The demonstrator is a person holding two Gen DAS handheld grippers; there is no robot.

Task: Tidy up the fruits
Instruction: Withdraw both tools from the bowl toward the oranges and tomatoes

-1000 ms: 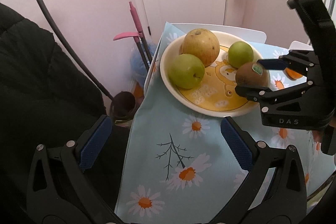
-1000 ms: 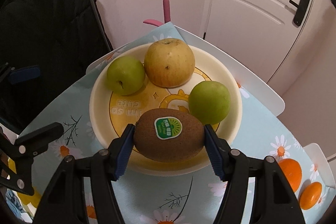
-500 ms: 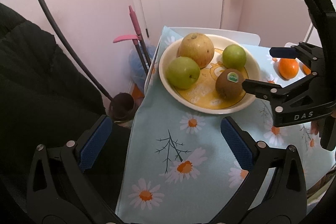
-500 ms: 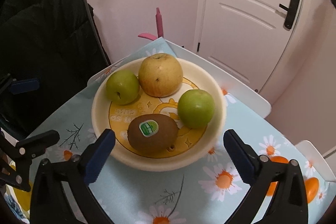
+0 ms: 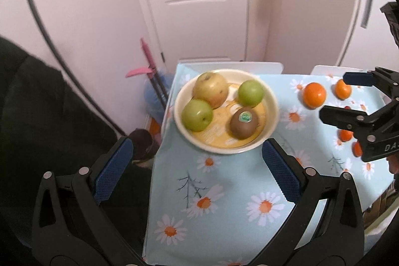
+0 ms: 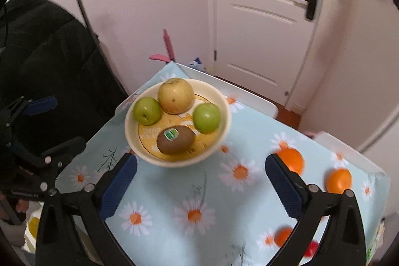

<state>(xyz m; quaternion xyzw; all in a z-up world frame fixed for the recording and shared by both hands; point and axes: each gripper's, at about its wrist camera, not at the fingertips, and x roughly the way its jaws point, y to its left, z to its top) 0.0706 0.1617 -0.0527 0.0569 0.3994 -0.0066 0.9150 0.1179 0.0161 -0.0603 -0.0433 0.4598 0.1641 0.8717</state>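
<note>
Daisy-print tablecloth lies under both wide-open tools, angled downward.

Kiwi lies in bowl; oranges on cloth.

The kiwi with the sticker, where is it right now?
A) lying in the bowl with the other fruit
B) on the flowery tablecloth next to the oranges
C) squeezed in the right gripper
A: the kiwi lies in the bowl beside the green apples, and the right gripper is open with nothing between its pads.
</note>
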